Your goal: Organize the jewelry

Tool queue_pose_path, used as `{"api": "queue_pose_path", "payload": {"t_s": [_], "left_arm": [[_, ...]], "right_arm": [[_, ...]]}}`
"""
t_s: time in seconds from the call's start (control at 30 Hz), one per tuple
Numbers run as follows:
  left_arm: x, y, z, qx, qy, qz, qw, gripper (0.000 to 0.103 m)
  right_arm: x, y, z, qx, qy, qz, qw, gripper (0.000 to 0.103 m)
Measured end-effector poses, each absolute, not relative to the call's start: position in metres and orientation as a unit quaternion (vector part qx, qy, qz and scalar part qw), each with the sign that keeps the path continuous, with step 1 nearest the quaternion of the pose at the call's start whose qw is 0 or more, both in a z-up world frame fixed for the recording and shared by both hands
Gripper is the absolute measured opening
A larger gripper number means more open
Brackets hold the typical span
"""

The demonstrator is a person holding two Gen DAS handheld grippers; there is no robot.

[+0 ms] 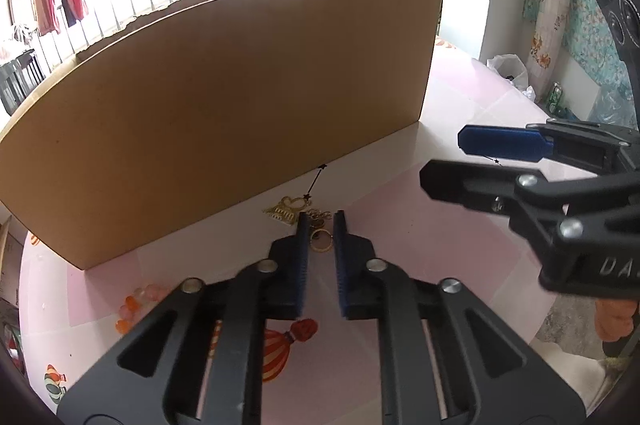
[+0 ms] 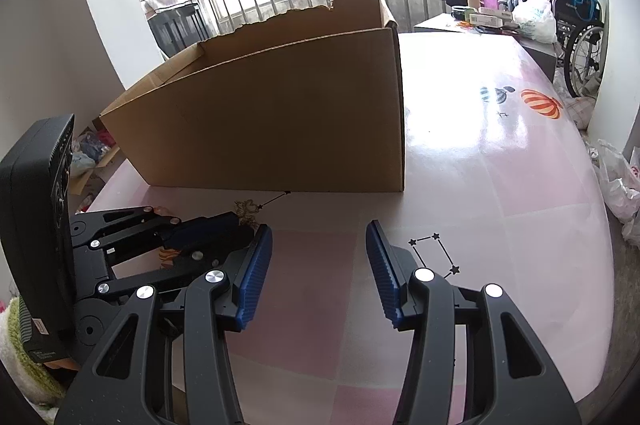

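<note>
Small, light, slippery: gold ring (image 1: 322,240) lying flat on the desk (image 1: 460,97) just beside the cardboard box (image 1: 224,105), best pinched across its band. Left hand-held gripper (image 1: 321,225) low, jaws apart, straddling the ring. Right hand-held gripper (image 2: 318,245) wide apart, empty, hovering nearby.

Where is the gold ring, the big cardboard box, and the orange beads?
gold ring (image 1: 322,240), left wrist view, on its band, between the left claw's blue pads.
cardboard box (image 2: 280,121), right wrist view, on its front wall.
orange beads (image 1: 130,305), left wrist view, on one bead of the cluster.
</note>
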State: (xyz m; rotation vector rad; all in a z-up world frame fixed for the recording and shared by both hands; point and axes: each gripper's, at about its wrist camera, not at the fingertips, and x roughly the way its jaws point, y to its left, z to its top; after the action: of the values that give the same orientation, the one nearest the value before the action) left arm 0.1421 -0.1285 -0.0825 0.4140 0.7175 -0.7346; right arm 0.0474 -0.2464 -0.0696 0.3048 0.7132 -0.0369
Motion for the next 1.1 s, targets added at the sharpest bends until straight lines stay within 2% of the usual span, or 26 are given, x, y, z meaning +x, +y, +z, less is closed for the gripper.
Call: {"api": "queue_pose_path", "payload": {"t_s": [0.8,1.1], "left_arm": [[0.135,-0.102,-0.087,0.16,0.345,-0.313,0.871,0.011],[0.127,-0.089,-0.089,0.15,0.339,-0.316,0.873,0.011]], "right_arm": [[0.059,-0.221,-0.066,0.12,0.348,0.036,0.929,0.048],[0.085,-0.202,-0.07,0.082,0.367,0.054,0.925,0.037]]}}
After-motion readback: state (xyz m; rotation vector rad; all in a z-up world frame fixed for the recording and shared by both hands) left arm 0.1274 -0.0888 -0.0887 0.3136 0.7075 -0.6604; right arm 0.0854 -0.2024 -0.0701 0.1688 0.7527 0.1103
